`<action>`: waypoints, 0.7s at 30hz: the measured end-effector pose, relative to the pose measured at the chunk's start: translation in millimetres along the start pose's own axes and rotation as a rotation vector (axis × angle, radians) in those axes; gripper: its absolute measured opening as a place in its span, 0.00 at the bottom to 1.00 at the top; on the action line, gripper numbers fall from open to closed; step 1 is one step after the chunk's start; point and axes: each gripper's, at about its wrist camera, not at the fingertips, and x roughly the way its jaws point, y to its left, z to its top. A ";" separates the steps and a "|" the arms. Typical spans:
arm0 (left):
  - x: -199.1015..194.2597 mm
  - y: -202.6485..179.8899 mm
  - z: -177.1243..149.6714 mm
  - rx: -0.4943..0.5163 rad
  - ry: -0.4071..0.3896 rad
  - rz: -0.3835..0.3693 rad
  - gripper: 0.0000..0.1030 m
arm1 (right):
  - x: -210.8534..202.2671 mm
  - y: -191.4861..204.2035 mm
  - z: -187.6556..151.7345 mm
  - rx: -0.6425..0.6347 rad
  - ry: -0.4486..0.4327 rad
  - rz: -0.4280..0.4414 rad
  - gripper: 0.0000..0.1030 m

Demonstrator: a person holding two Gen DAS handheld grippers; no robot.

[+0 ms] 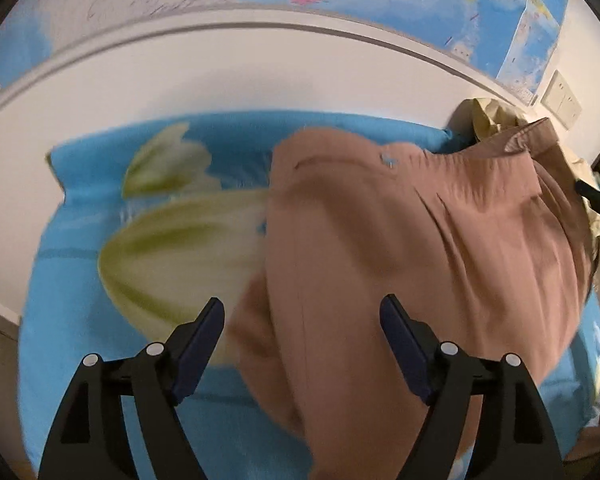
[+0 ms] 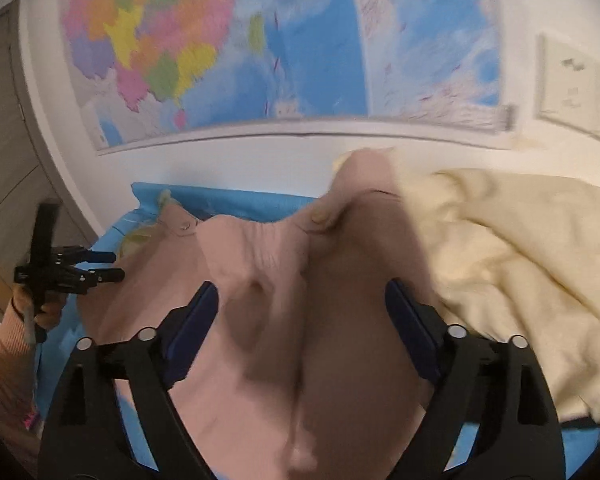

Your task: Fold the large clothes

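Note:
A large dusty-pink garment with a gathered waistband lies spread on a blue bedsheet printed with pale tulips. My left gripper hovers over the garment's left edge, jaws wide apart and empty. In the right wrist view the same pink garment bunches up toward the wall. My right gripper hangs above it, open, its pads clear of the cloth. The left gripper shows there at the far left, held by a hand in a pink sleeve.
A cream garment lies heaped to the right of the pink one, partly overlapping it. The white wall with a coloured map runs along the bed's far side. A wall socket plate sits at the right.

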 end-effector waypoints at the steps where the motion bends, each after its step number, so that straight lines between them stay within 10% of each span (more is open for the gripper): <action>1: -3.9 4.3 -8.5 -0.014 -0.007 -0.020 0.76 | -9.8 -3.4 -6.9 0.004 -0.008 -0.013 0.90; 11: -14.0 1.1 -50.4 -0.043 -0.034 -0.187 0.82 | -20.2 -33.5 -108.2 0.111 0.137 -0.024 0.80; 15: -5.1 -17.7 -53.7 -0.029 -0.014 -0.114 0.31 | -7.8 -31.7 -110.6 0.099 0.165 -0.059 0.15; 17: -11.1 -12.5 -49.6 -0.073 -0.016 -0.122 0.14 | -24.1 -41.6 -95.7 0.124 0.133 -0.064 0.07; 21: -23.2 -4.0 -42.7 -0.120 -0.026 -0.137 0.09 | -75.3 -50.0 -66.9 0.068 0.012 -0.146 0.01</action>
